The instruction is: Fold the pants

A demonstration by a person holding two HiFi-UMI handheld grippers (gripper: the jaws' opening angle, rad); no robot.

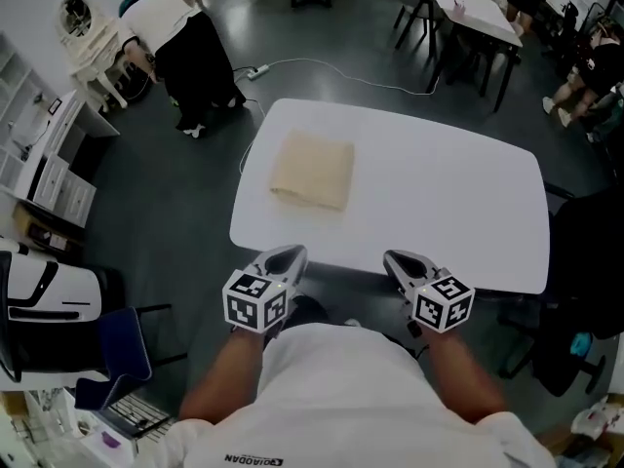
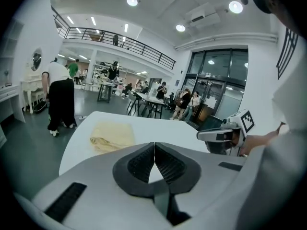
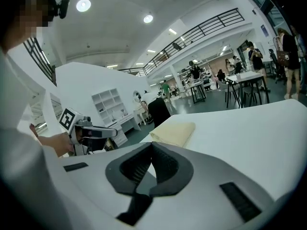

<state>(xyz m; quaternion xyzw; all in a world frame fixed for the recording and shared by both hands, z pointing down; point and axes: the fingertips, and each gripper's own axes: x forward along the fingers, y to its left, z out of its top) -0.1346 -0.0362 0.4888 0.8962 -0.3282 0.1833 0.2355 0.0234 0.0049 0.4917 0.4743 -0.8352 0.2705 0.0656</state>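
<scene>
The cream pants (image 1: 312, 170) lie folded into a neat rectangle on the left part of the white table (image 1: 439, 193). They also show in the left gripper view as the pants (image 2: 113, 135) and in the right gripper view as the pants (image 3: 174, 131). My left gripper (image 1: 289, 256) hovers at the table's near edge, shut and empty. My right gripper (image 1: 398, 260) is beside it over the same edge, also shut with nothing in it. Both are well short of the pants.
A person in a white top and dark trousers (image 1: 185, 52) bends over near a white dresser (image 1: 93, 52) at the far left. Other tables and chairs (image 1: 458, 18) stand behind. A dark chair (image 1: 575, 291) is at the right, a blue chair (image 1: 122, 344) at the near left.
</scene>
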